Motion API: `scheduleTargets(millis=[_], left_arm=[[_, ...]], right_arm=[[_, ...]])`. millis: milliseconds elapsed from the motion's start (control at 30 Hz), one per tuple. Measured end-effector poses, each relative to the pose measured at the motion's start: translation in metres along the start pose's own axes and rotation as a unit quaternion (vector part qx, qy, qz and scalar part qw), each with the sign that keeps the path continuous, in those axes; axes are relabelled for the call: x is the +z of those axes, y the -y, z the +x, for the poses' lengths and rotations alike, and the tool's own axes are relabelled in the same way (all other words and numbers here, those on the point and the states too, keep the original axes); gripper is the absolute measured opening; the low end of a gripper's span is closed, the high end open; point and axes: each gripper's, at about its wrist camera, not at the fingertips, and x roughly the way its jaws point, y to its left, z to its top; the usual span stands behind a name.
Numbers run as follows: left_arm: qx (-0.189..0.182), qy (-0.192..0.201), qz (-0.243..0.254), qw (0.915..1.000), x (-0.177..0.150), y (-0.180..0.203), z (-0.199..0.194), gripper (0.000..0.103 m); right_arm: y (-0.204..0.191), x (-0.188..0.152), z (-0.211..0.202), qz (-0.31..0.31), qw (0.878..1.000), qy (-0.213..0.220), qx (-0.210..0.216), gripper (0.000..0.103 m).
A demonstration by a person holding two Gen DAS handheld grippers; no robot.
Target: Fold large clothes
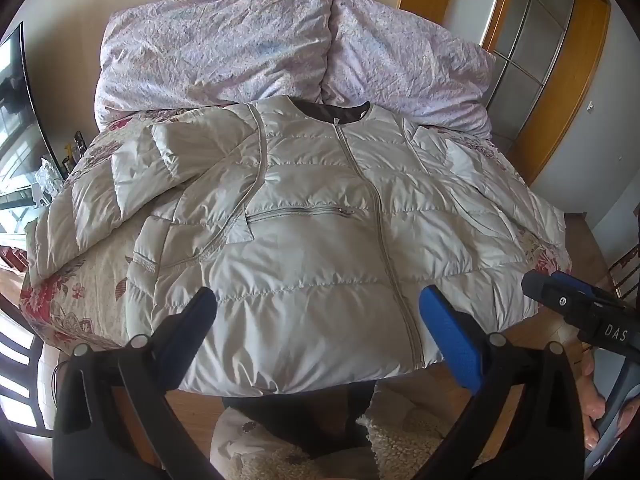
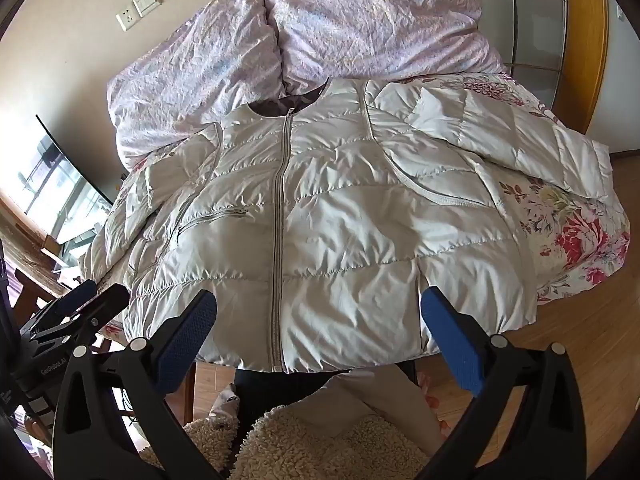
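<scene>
Pale quilted puffer jacket (image 1: 320, 216) lies flat, front up, on the bed, zip (image 2: 280, 216) closed from collar to hem. Collar points away from me toward the pillows, hem hangs at the near edge of the bed. One sleeve (image 1: 100, 204) is spread out to my left, bent at the elbow, cuff near the bed's left edge. The other sleeve (image 2: 520, 140) runs out to my right across the floral cover. A zipped chest pocket (image 1: 298, 213) sits left of the main zip.

My left hand-held gripper (image 1: 318, 312) hovers just over the hem, jaws spread wide, blue pads apart, nothing between them. My right hand-held gripper (image 2: 318, 312) is the same: wide open, empty, above the hem right of the zip. From the left wrist view the right one also shows at the jacket's lower right corner.

Under the jacket is a floral bedspread (image 2: 576, 232) with red and pink flowers. Two crumpled lilac pillows (image 1: 224, 44) sit past the collar against the wall. A wall socket and switch (image 2: 140, 6) are up left. Wooden floor (image 2: 580, 320) to the right, a fleecy cream fabric (image 2: 288, 440) below the grippers.
</scene>
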Motion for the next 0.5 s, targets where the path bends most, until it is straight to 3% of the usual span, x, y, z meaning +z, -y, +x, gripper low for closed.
scheduleTargets(millis=[500], left_arm=[[0.001, 0.0, 0.0, 1.0, 0.0001, 0.0004, -0.0004, 0.101]], right_arm=[[-0.0007, 0.0008, -0.0002, -0.001, 1.0, -0.001, 0.0, 0.102]])
